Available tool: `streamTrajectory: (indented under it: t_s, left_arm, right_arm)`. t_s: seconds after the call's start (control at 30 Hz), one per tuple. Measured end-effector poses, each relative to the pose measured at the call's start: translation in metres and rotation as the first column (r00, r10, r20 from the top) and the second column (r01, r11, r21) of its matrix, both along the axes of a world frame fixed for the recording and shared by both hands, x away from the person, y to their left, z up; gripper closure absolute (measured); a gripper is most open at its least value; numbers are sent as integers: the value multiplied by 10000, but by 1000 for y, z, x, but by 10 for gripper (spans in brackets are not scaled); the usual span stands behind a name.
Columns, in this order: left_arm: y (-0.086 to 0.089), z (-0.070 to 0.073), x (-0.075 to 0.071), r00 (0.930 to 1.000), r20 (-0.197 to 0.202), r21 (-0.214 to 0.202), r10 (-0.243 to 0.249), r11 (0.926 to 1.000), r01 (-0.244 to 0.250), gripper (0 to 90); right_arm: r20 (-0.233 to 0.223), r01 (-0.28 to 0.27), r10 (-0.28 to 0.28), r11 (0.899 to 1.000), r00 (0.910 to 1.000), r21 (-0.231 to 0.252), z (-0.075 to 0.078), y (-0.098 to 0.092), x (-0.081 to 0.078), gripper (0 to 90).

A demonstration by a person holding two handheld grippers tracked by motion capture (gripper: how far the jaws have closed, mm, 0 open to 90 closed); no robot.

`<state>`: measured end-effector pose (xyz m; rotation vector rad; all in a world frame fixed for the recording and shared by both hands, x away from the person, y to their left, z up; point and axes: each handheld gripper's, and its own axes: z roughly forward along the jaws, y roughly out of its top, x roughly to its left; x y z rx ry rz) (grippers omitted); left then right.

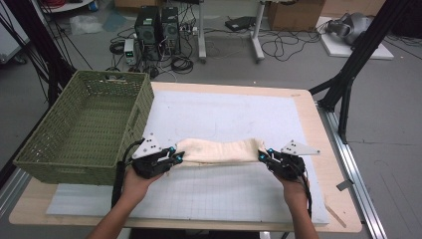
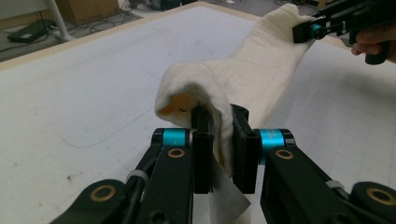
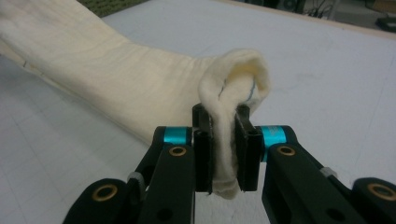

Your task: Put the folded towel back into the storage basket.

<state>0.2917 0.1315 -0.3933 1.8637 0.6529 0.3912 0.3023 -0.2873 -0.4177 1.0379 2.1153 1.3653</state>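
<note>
Between your two hands, near the front edge of the table [image 1: 318, 129], a cream towel [image 1: 219, 150] hangs stretched from left to right over the white mat [image 1: 224, 114]. Your left gripper [image 1: 175, 158] pinches the towel's left end: in the left gripper view its black jaws are pressed together on a bunched fold of the cloth [image 2: 219, 121], with the rest of the towel running away toward your other hand (whose gripper [image 2: 312, 31] bites the far end). Your right gripper [image 1: 263, 156] does the same at the right end, and in the right gripper view its jaws clamp a rolled lip of towel [image 3: 229, 121] that bulges above them. The middle of the towel sags a little between the two grips. To the left, a green woven basket [image 1: 45, 164] stands on the table's left side, just beside your left hand [image 1: 135, 181].
</note>
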Motion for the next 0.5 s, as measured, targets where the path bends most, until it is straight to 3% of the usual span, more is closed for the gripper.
streamTrajectory:
  t_s: [0.3,0.5]
  left_arm:
    - [22,13,-12,9987,441,-377,243,9990,-226,805]
    - [35,22,-19,9959,712,-563,557,9971,-517,805]
  right_arm:
    - [712,-449,445,9990,9965,37,19,17,6,812]
    - [1116,-670,623,9970,9918,391,32,29,15,815]
